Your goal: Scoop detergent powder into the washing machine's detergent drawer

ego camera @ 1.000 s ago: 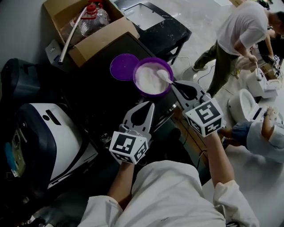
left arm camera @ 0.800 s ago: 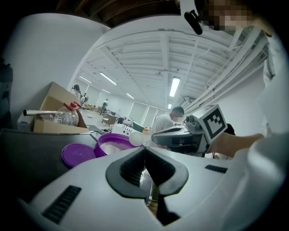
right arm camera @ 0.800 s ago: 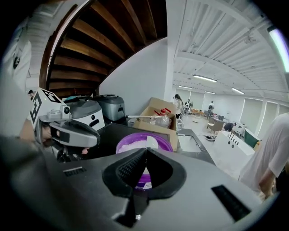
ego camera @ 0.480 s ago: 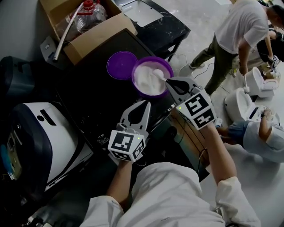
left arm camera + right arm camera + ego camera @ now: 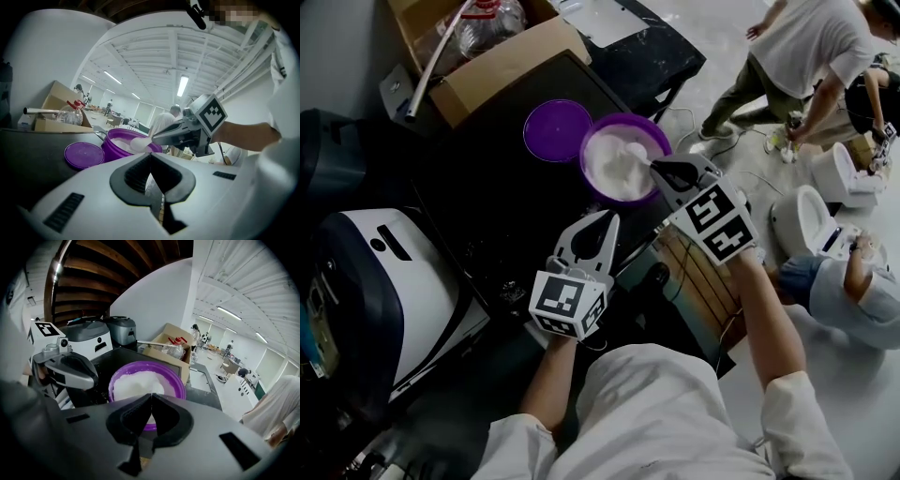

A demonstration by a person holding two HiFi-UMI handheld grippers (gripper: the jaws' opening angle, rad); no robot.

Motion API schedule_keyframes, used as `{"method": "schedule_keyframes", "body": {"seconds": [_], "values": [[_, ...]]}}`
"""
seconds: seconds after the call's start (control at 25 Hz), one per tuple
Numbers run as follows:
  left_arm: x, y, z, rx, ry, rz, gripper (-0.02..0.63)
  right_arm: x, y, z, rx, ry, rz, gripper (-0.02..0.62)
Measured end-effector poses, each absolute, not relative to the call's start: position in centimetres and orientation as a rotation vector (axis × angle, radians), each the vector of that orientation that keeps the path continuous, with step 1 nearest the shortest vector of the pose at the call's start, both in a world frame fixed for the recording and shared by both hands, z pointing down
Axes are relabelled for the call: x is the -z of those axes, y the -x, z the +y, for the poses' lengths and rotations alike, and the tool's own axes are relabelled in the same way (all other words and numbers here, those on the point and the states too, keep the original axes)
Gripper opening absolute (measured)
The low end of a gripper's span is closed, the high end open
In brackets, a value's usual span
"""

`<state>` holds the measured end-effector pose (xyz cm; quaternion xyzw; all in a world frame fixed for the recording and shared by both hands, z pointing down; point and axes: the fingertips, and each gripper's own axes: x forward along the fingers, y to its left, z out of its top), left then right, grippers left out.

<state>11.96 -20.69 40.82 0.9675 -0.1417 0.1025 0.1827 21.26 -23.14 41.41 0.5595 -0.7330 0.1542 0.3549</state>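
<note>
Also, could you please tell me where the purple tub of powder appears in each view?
Head view: upper centre, the purple tub stands on the dark top; the white spoon in the right claw reaches into it.
Left gripper view: left of centre, beside the purple lid.
Right gripper view: centre, just beyond the claw tips.
Shared landmark: the cardboard box behind the tub.

No readable text, number or brand in my sight. Cubes on my left gripper and right gripper: square marker patterns only, no letters. White appliance: dark marks, illegible.
</note>
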Motion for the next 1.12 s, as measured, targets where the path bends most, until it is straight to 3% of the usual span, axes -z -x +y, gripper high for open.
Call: {"method": "schedule_keyframes", "body": {"seconds": [1.12], "values": [[-41.5, -12.4, -21.1, -0.305, -2.723, -0.379, 0.02, -43.6, -19.8, -23.2, -0.482, -1.13, -1.85, 0.008]]}}
